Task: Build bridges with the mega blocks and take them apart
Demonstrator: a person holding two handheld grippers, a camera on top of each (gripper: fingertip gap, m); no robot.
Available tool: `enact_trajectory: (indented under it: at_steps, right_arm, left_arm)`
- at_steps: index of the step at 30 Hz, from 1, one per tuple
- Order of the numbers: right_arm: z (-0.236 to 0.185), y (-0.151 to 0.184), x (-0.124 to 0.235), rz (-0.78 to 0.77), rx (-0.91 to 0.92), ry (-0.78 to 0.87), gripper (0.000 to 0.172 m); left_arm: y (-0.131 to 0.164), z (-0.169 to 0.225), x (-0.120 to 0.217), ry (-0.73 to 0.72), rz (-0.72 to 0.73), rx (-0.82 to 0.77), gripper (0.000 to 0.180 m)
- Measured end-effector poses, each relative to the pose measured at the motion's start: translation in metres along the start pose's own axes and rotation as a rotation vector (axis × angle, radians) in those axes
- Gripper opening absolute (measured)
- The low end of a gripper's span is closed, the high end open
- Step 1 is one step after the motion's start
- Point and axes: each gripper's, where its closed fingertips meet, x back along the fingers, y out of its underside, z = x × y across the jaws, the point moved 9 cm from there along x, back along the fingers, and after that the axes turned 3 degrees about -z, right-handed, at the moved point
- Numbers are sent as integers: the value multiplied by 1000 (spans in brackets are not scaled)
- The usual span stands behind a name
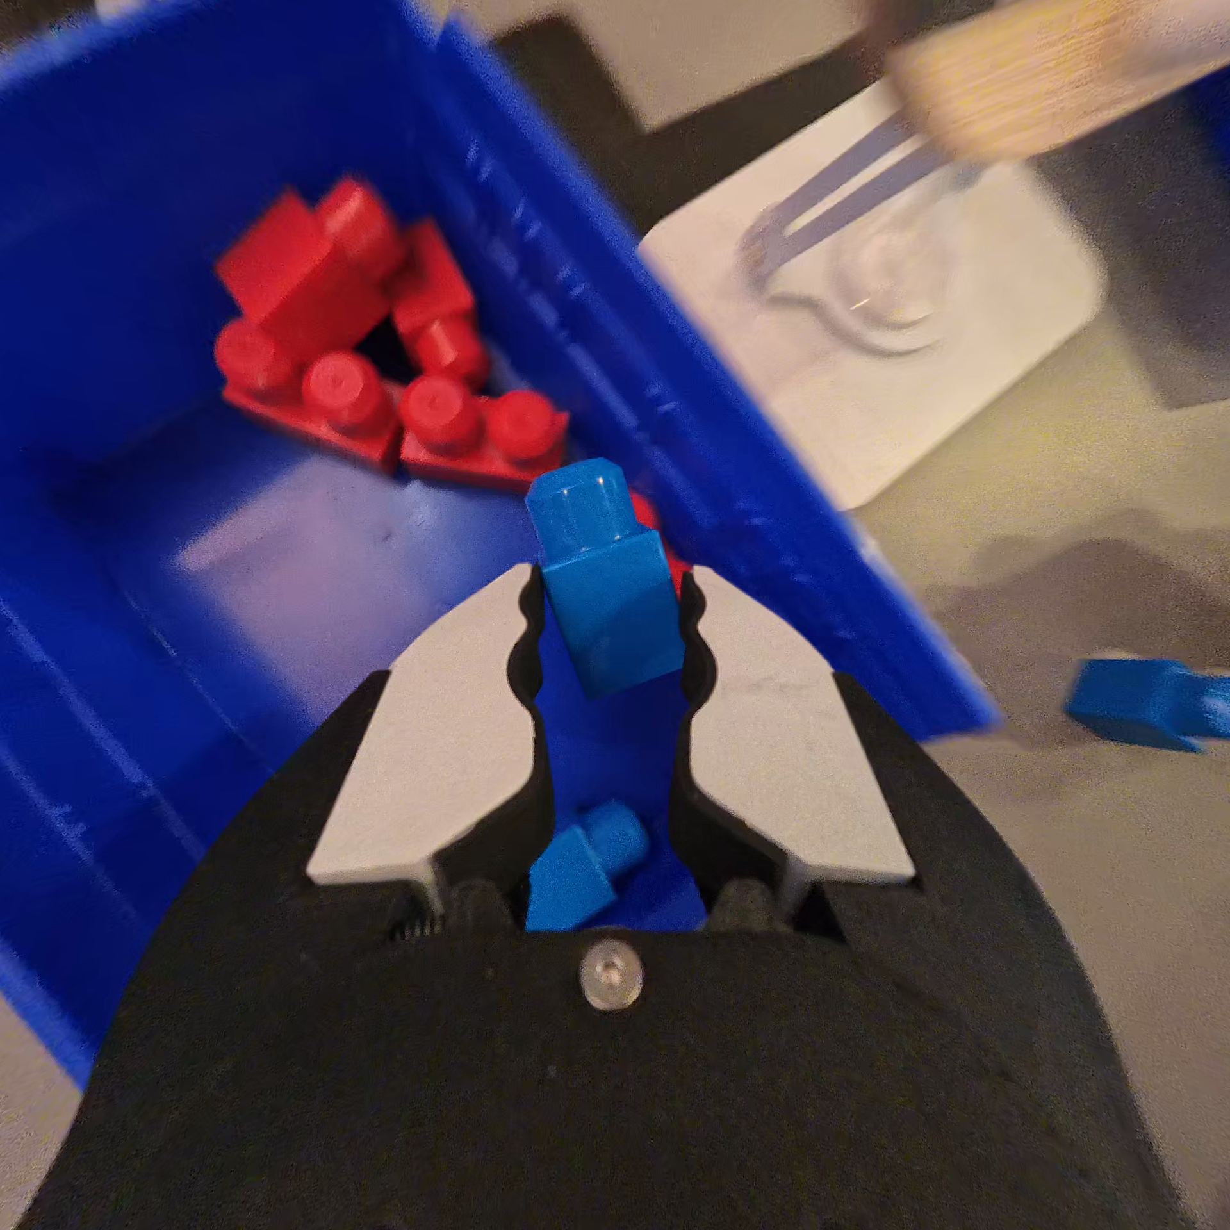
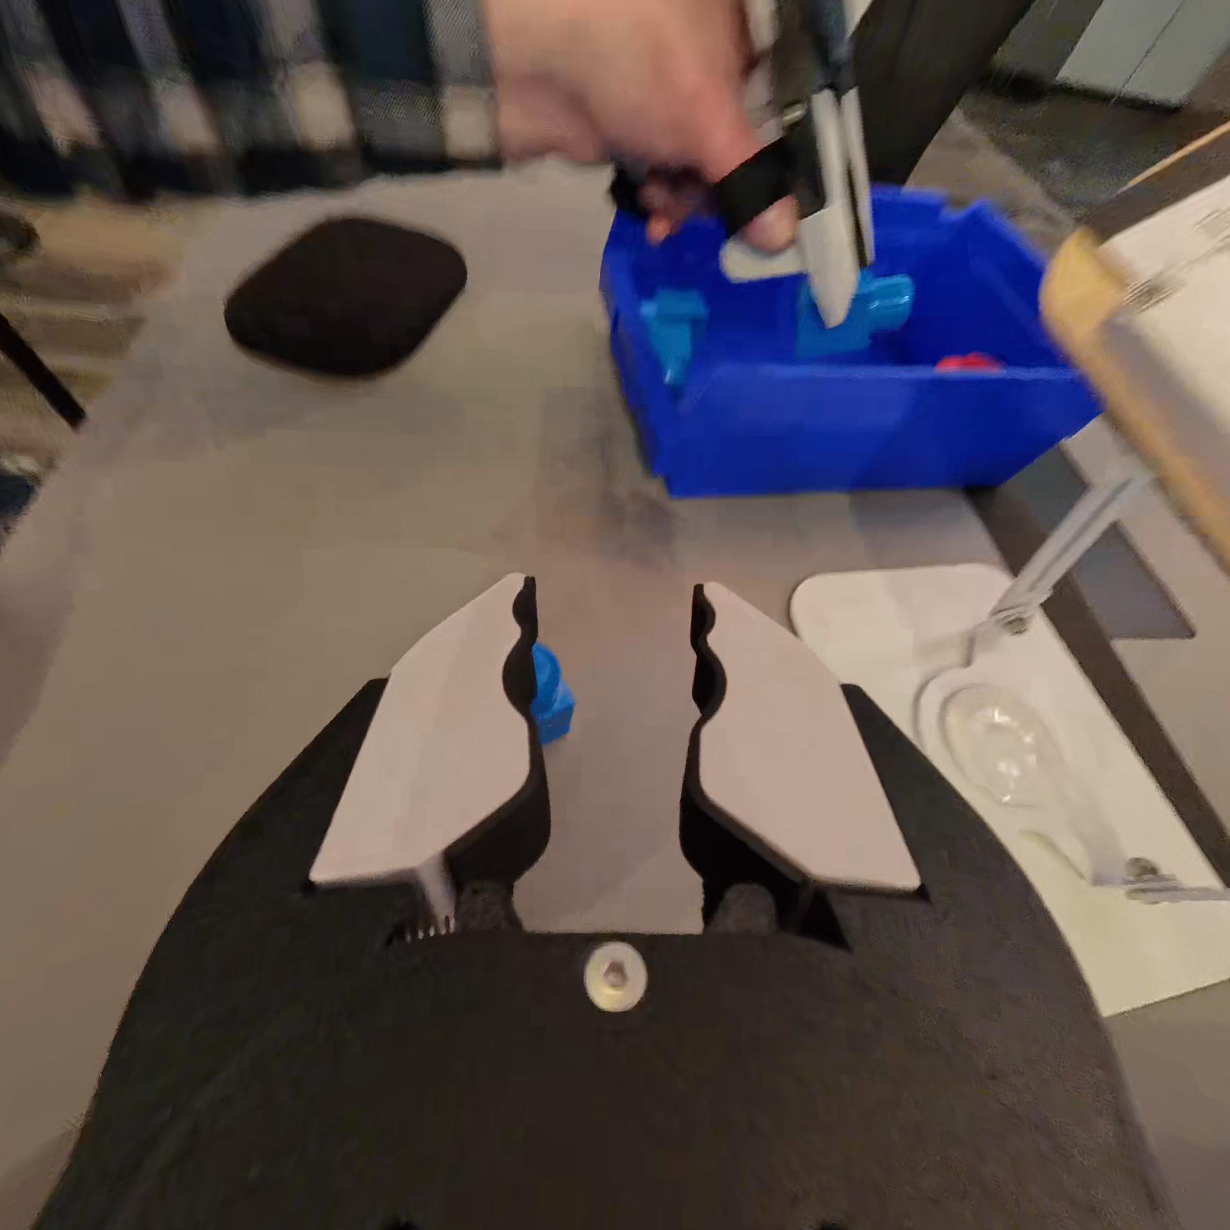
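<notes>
The left gripper (image 1: 609, 599) is clenched on a light blue block (image 1: 609, 625), its black pads pressed against both sides of the block's square body, with the round stud pointing toward 12 o'clock. It hangs over the open blue bin (image 1: 166, 200). Inside the bin, at about 10 o'clock from the held block, lies a loose pile of red blocks (image 1: 359, 346), studs facing various ways. A second light blue block (image 1: 579, 865) lies on the bin floor, seen low between the fingers. Outside the bin wall, at 3 o'clock, another blue block (image 1: 1145, 705) rests on the grey counter (image 1: 998, 932).

The right gripper (image 2: 612, 639) is released, jaws spread with bare counter between them. A small blue block (image 2: 551, 699) sits on the counter just beside the inner edge of its left finger, partly hidden by it; the right pad stands well clear of it. At 1 o'clock the blue bin stands on the counter, with a hand (image 2: 619, 86) holding the left gripper above it. A black pad (image 2: 346, 293) lies at 11 o'clock, a white tray (image 2: 865, 619) at 3 o'clock
</notes>
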Motion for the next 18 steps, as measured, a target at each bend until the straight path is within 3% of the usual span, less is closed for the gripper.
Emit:
enact_trajectory:
  at_steps: [3,6,10,18]
  right_arm:
    - [19,-31,17,109,-21,-17,44]
    - [33,-60,24,222,-79,-102,39]
    - [32,-83,21,264,-77,-209,33]
    - [12,-87,25,186,-23,-345,27]
  left_arm:
    - [-2,55,43,183,233,-146,38]
    - [4,122,70,314,345,-351,38]
    - [14,190,79,396,365,-562,37]
    - [22,219,73,553,434,-594,38]
